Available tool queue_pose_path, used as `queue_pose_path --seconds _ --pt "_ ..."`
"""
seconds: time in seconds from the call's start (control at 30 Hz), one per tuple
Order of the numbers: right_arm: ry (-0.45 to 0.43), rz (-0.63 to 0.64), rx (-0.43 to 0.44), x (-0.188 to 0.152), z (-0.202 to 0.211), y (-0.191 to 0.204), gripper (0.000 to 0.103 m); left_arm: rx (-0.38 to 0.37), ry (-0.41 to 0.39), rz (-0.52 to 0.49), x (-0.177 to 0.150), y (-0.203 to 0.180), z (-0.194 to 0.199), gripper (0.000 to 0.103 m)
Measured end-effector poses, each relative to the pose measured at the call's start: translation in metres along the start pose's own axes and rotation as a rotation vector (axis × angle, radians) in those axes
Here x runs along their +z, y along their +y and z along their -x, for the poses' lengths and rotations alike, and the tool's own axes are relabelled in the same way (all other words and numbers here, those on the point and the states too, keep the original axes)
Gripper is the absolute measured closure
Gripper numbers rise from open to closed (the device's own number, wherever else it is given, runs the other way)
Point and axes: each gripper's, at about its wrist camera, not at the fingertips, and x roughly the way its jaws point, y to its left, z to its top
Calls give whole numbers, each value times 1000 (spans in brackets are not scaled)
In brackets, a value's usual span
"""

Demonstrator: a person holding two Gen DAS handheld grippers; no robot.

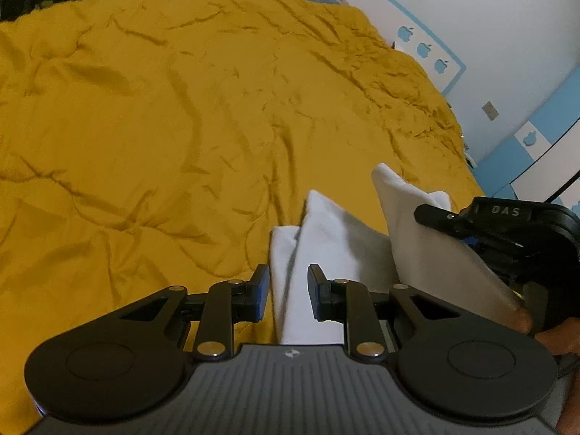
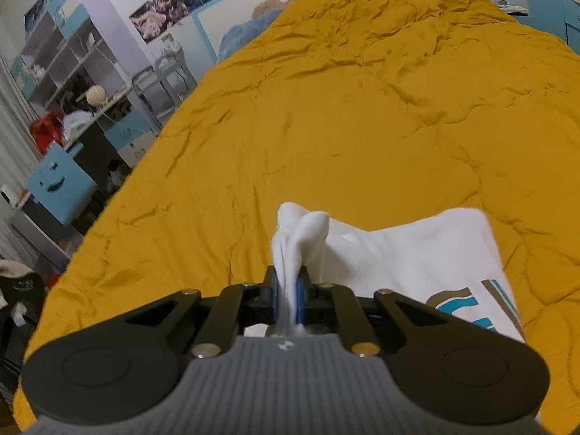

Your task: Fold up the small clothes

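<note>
A rumpled mustard quilt (image 2: pixel 362 108) covers the bed in a blue-and-white room with shelves (image 2: pixel 65 54) along one wall. My right claw (image 2: pixel 288 290) is clenched on a bunched edge of the white garment (image 2: pixel 417 253); my left claw (image 1: pixel 289 291) grips another fold, both raised above the quilt.

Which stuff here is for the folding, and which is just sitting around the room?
For the folding: white garment, left gripper, right gripper, yellow bedspread.

Just around: ball of yarn, red bag, blue smiley box, shelves.
</note>
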Motion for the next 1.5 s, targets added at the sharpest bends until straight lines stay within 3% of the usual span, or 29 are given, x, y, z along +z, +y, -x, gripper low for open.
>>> queue_pose_path --seconds 0.6,0.73,0.9,1.13,1.2,1.33,1.5 --pt "178 104 -29 -38 -67 22 98 10 38 -3 -1 6 -9 78" --pt "225 120 -18 -38 -74 21 90 12 37 -2 -3 3 2 78" --pt "241 106 107 -36 -39 29 83 49 28 2 -7 -6 24 74" --pt "82 186 167 -44 51 22 81 57 8 -4 -22 -18 58 64" --pt "45 197 181 -47 75 13 79 23 13 -2 -28 -19 64 55" --pt "-20 254 125 -63 108 -13 71 -67 37 19 -41 -17 71 46" --pt "-13 292 14 -92 126 -62 69 -150 73 73 -56 -6 74 29"
